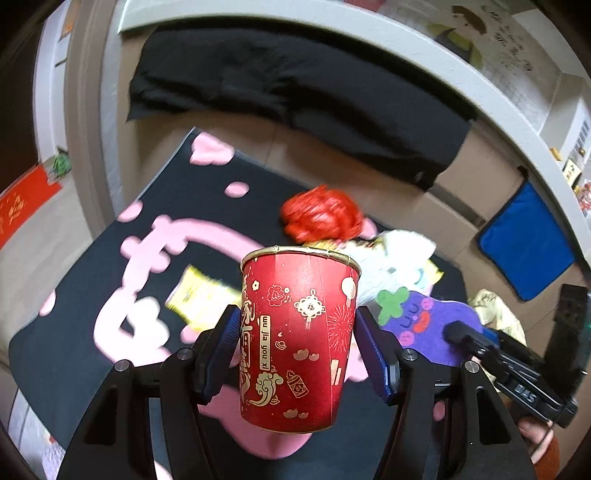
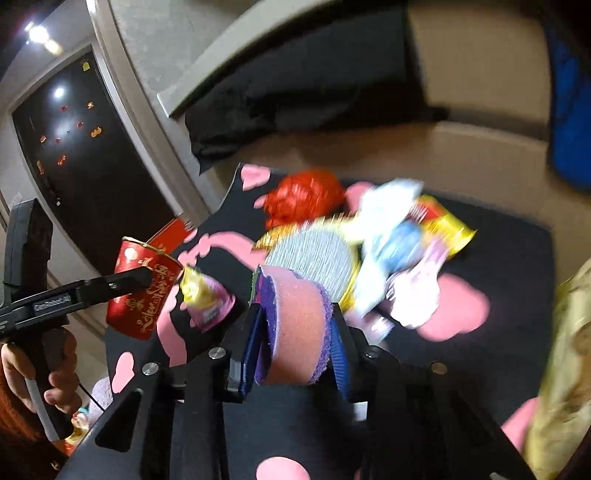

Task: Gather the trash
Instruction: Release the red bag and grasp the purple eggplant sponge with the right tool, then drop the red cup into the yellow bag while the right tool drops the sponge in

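Left claw (image 1: 295, 343) clamped on red paper cup (image 1: 297, 339), right claw (image 2: 295, 332) pinching purple sponge (image 2: 295, 332), black-and-pink mat (image 1: 110, 258), red wrapper (image 1: 319, 216) at twelve o'clock, dark window (image 2: 85, 155) at ten.

It looked like a home. A black mat with pink shapes (image 1: 74, 295) lay at lower left, black clothing (image 1: 295, 96) was draped at the top, and a blue cushion (image 1: 524, 240) and children's drawings (image 1: 469, 33) sat at upper right.
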